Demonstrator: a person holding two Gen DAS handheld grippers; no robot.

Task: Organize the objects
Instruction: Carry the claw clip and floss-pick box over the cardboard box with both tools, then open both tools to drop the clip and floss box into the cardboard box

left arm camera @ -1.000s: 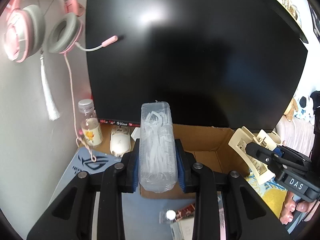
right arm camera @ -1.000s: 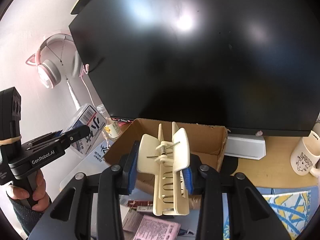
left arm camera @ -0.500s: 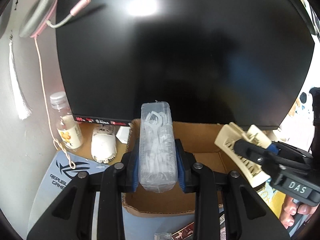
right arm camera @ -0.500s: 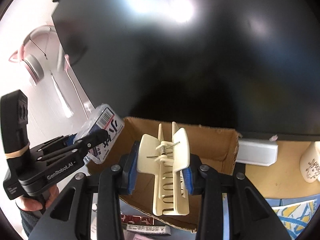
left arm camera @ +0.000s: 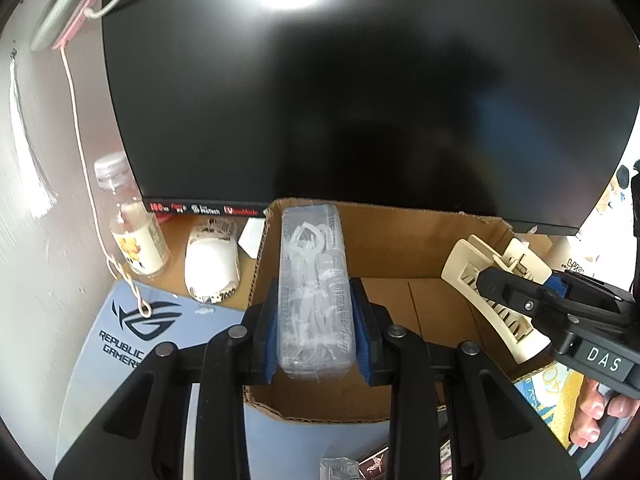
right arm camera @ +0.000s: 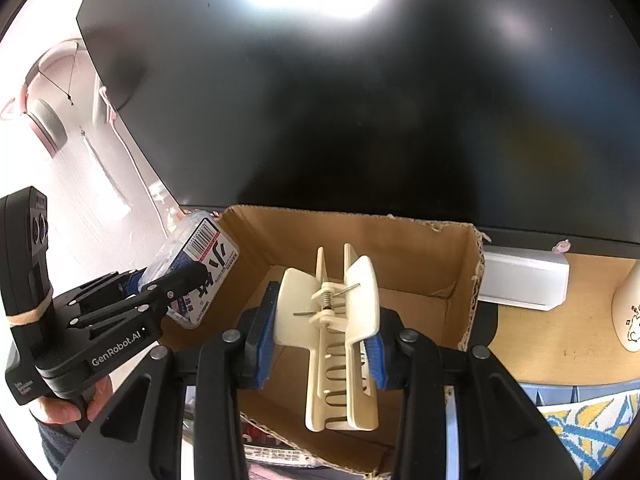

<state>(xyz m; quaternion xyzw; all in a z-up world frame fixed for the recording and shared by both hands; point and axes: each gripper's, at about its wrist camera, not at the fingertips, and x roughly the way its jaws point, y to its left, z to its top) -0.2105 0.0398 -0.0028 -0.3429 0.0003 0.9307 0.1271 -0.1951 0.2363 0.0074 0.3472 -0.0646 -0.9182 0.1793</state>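
Observation:
My left gripper (left arm camera: 316, 336) is shut on a clear plastic box of floss picks (left arm camera: 314, 280), held over the open cardboard box (left arm camera: 400, 240). From the right wrist view that same floss box (right arm camera: 196, 272) shows its barcode label at the carton's left wall, in the left gripper (right arm camera: 176, 284). My right gripper (right arm camera: 322, 344) is shut on a cream hair claw clip (right arm camera: 340, 320), which hangs over the cardboard box (right arm camera: 400, 248). In the left wrist view the claw clip (left arm camera: 480, 280) and right gripper (left arm camera: 516, 292) hover above the carton's right side.
A large black monitor (left arm camera: 360, 80) stands right behind the carton. A small bottle (left arm camera: 132, 224) and a white mouse (left arm camera: 212, 264) sit left of it on a mousepad (left arm camera: 120, 344). A white bar (right arm camera: 524, 276) and a mug (right arm camera: 632, 312) lie to the right. Packets (right arm camera: 276, 452) lie in front.
Both grippers have moved forward and down toward the cardboard box, each still holding its object. The carton and monitor now loom larger in both views.

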